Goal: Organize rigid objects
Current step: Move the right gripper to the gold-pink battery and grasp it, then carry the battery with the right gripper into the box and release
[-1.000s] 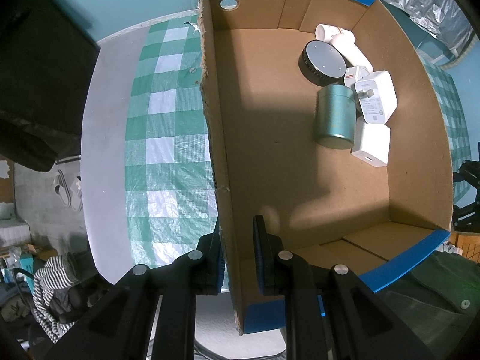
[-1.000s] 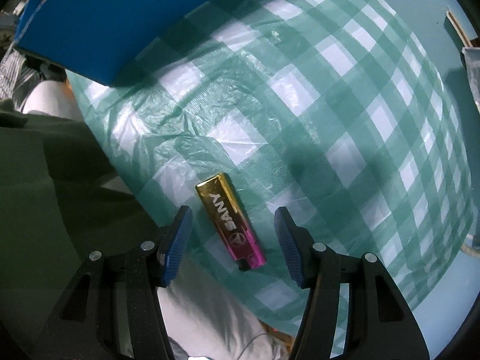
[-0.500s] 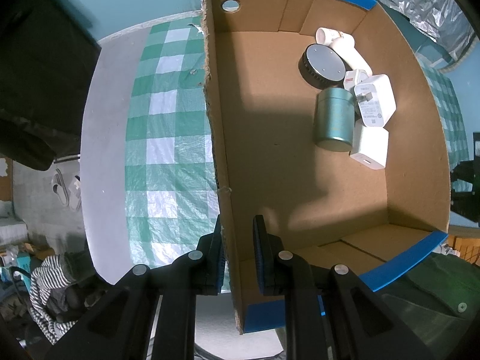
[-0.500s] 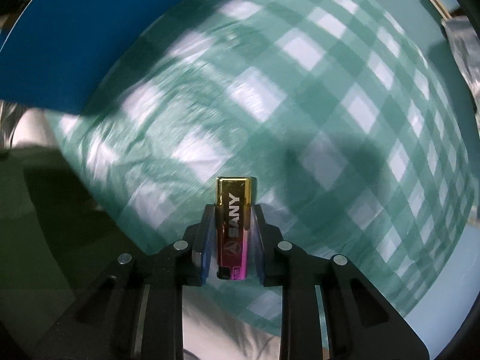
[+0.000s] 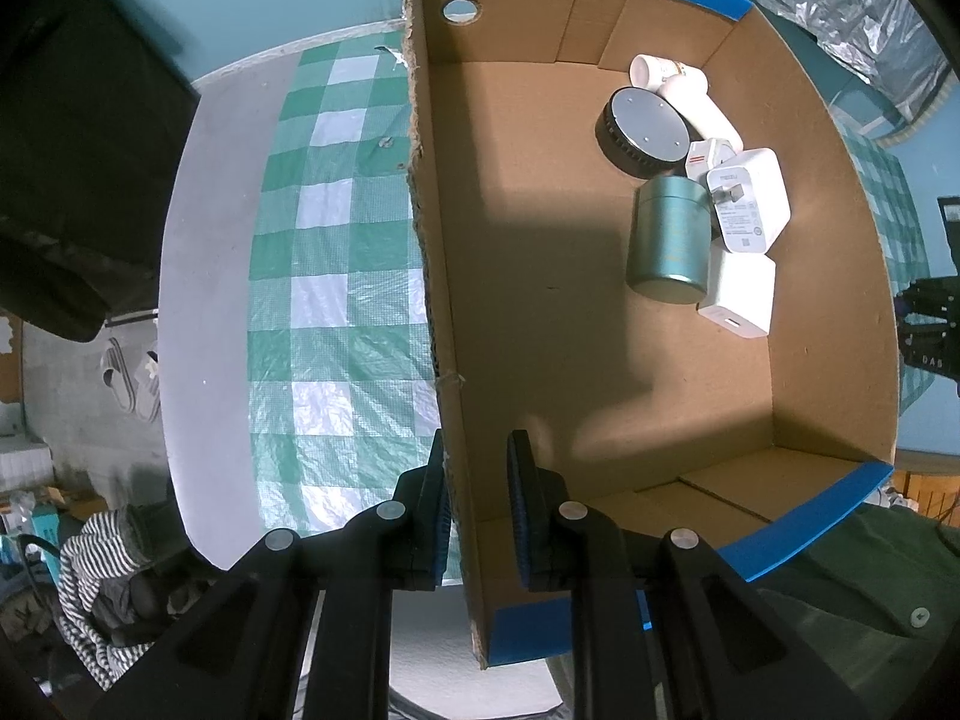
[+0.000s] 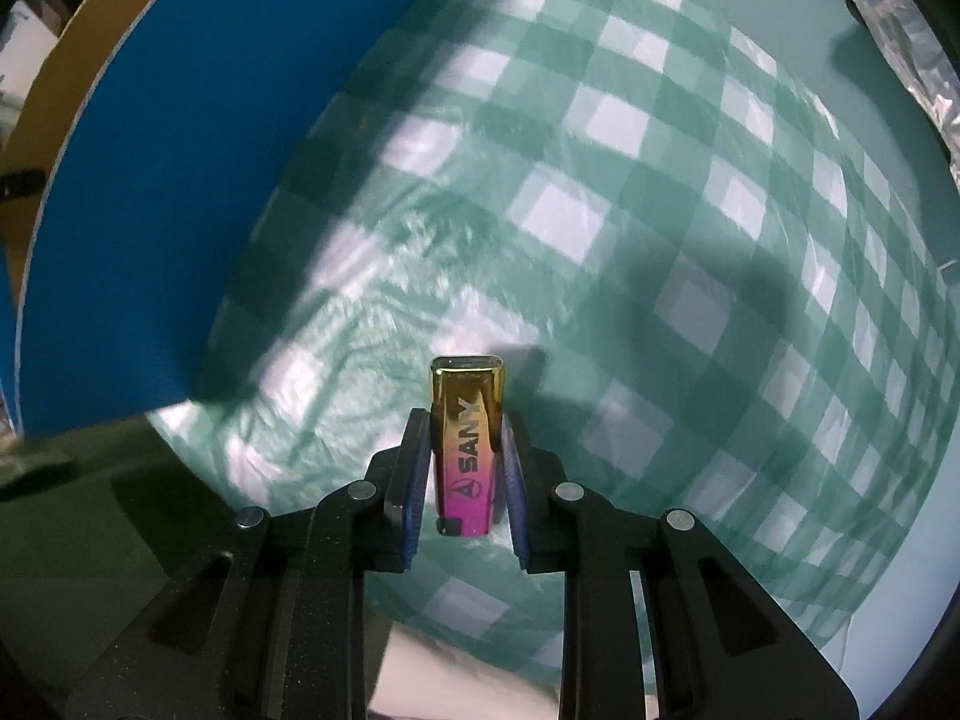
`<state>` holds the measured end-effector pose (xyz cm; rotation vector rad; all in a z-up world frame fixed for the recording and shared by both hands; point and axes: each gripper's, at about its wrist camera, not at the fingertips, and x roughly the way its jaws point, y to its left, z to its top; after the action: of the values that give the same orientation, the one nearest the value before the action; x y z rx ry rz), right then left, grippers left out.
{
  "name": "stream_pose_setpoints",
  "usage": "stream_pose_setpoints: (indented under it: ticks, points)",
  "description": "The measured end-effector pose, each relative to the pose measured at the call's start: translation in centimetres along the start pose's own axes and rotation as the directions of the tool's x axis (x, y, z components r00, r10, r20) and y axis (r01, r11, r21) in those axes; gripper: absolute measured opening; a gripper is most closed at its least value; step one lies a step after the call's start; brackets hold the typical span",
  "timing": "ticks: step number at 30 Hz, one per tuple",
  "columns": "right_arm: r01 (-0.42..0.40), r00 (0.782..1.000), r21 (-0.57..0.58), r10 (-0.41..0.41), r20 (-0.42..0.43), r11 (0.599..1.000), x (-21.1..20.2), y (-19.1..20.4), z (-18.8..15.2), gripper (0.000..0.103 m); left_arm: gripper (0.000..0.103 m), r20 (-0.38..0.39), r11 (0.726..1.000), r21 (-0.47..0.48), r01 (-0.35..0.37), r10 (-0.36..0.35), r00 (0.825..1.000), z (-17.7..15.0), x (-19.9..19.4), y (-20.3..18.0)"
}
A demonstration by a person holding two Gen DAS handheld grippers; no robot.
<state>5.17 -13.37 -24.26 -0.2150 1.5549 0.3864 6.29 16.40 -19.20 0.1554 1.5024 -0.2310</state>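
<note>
My right gripper [image 6: 467,450] is shut on a gold-to-pink lighter [image 6: 467,444] printed SANY, lifted clear of the green checked tablecloth [image 6: 660,240]. The blue outer wall of the cardboard box [image 6: 180,180] stands to its left. My left gripper [image 5: 477,480] is shut on the box's left wall [image 5: 432,276], one finger outside and one inside. In the box's far right corner lie a green tin [image 5: 669,240], a black round puck [image 5: 642,132], a white bottle [image 5: 690,90] and white chargers [image 5: 747,201].
The brown box floor [image 5: 540,240] is bare on the left and near side. The checked cloth [image 5: 336,276] runs left of the box to the white table edge [image 5: 204,300]. Silver foil bags [image 5: 852,18] lie beyond the box. A person's green garment [image 6: 90,510] fills the lower left.
The right gripper closed on the lighter, lifted it off the cloth and moved toward the blue box wall while turning. The left gripper kept its hold on the box wall.
</note>
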Motion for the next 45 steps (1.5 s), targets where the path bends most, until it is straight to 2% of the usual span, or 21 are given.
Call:
stream_pose_setpoints:
  ticks: [7,15,18,19,30,45]
  points:
    - [-0.016,0.999,-0.001,0.016,0.028,1.000,-1.4,-0.2,3.3,0.022,0.017,0.000,1.000,-0.003,0.008,-0.008,1.000,0.0,-0.1,0.2]
    - [-0.016,0.998,-0.010,0.016,0.062,1.000,-3.3,-0.2,4.2,0.022,0.017,0.003,1.000,-0.005,0.008,-0.008,1.000,0.1,-0.2,0.4]
    - [-0.021,0.997,-0.005,0.021,0.077,1.000,-3.8,0.0,3.9,0.022,0.017,0.005,1.000,-0.007,0.010,-0.010,1.000,0.1,-0.3,0.4]
    - [-0.024,0.996,-0.003,0.024,0.082,1.000,-4.6,-0.3,2.4,0.022,0.017,0.005,1.000,-0.005,0.009,-0.009,1.000,0.1,-0.3,0.4]
    - [-0.030,0.993,0.006,0.029,0.119,1.000,-6.2,-0.5,1.0,0.021,0.017,-0.004,1.000,0.002,0.011,-0.011,1.000,0.5,-0.3,0.4]
    - [-0.042,0.977,-0.080,0.058,0.207,0.996,-13.1,2.8,4.8,0.021,0.017,-0.013,1.000,-0.004,0.020,-0.020,1.000,0.5,0.0,0.6]
